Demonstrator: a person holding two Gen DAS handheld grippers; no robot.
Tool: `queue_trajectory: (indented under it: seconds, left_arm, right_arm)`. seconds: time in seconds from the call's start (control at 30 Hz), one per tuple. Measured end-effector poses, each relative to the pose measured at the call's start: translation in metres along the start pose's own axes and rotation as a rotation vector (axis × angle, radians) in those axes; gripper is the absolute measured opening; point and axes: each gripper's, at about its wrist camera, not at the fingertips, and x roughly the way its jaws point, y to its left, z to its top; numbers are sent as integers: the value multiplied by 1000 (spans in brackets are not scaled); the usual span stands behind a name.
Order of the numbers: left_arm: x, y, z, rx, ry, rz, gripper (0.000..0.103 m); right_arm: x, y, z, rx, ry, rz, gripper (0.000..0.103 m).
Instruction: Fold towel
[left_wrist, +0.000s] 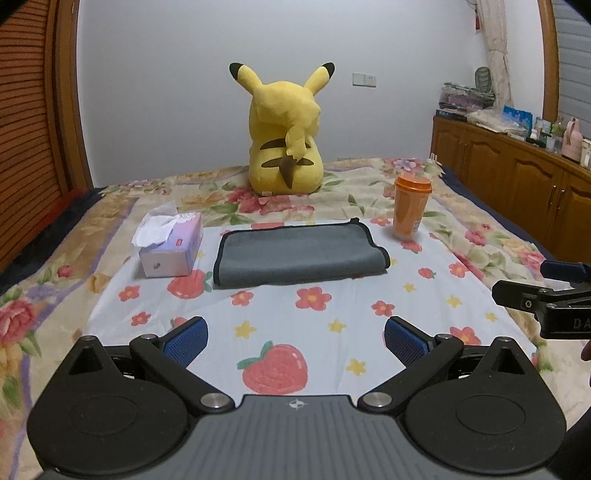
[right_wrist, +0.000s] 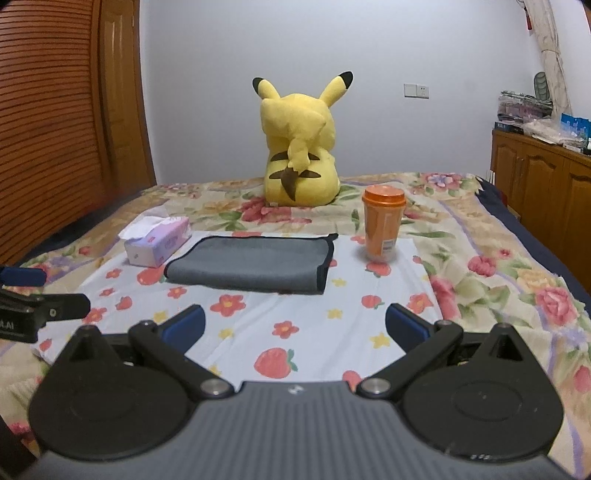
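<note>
Left wrist view: the left gripper (left_wrist: 295, 343) hangs over the pale strawberry-and-flower printed cloth (left_wrist: 332, 332) with its blue-padded fingers spread wide and nothing between them. The grey microfibre towel with black edging (left_wrist: 301, 254) lies flat at twelve o'clock from the tips, well apart from them. It already looks doubled over, with a rounded fold along its near edge and its long axis running nine to three across the line of the fingers. A lilac tissue box (left_wrist: 171, 245) sits just beside its nine o'clock end. An orange lidded plastic cup (left_wrist: 410, 208) stands near its two o'clock corner, and a yellow plush toy (left_wrist: 286, 136) sits beyond at twelve. The right gripper (left_wrist: 546, 291) shows at three o'clock, side-on.

Right wrist view: the right gripper (right_wrist: 295, 325) is likewise released and empty. From here the towel (right_wrist: 255, 264) lies at about eleven o'clock, again crosswise, with its black-bound end (right_wrist: 325, 258) the nearest part. The cup (right_wrist: 382, 225) stands at one o'clock, just past that end. The left gripper (right_wrist: 37, 295) shows at nine o'clock.

As I judge it, each gripper is nearer its own end of the towel, so a further fold would bring one short end across toward the other.
</note>
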Motion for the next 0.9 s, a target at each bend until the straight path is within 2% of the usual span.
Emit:
queue_trajectory:
  seconds: [0.2,0.37,0.53,0.9]
  left_arm:
    - [3,-5,-8,20,2,11,103]
    - [3,-3,-12,-11,-8,9,103]
    - [-1,-1,-13,-17,-32,23,103]
    - [-16,-2,-13,1,-110,35,103]
  right_arm:
    - [4,2,-8,-15,9,-7,103]
    - [8,8,-12,-54,20,-16,103]
    - [8,13,-13,-92,22,-26,103]
    - [-4,8,-12,-68,-17,-27,103]
